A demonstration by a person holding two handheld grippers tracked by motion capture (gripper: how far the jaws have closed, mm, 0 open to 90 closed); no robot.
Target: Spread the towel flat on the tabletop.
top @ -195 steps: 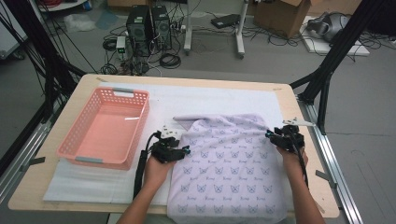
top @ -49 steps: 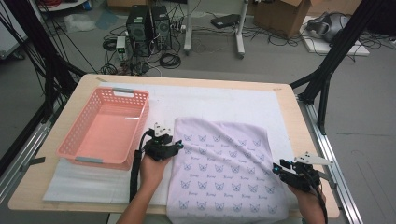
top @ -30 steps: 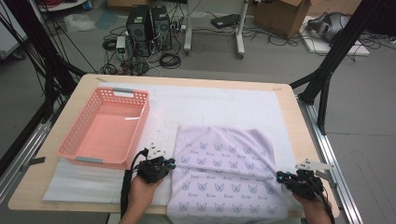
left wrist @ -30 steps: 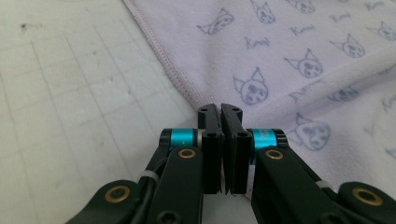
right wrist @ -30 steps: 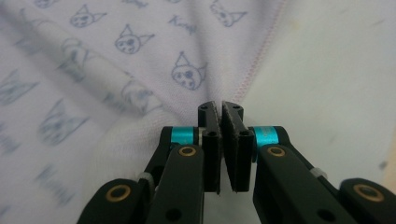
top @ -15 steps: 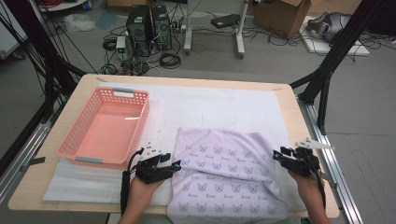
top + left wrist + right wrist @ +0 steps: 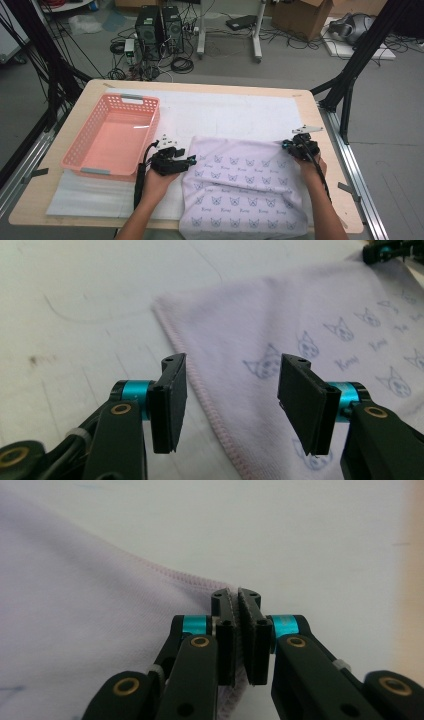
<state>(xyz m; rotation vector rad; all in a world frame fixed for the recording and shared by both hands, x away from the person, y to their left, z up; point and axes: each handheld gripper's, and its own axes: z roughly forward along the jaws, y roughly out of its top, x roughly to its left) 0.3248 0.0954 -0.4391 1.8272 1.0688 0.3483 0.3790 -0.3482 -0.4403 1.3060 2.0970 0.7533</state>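
Since a second ago the towel (image 7: pixel 245 185) has been drawn toward the worktop's far edge, and the left gripper's jaws have just been opening, nothing between them. The towel lies at the near right of the table (image 7: pixel 320 107), the pink basket (image 7: pixel 112 135) well apart at left. The right gripper (image 7: pixel 300 148) is clamped on the far right corner. The left gripper (image 7: pixel 230 390) hovers half open over the far left hem, nearest that corner.
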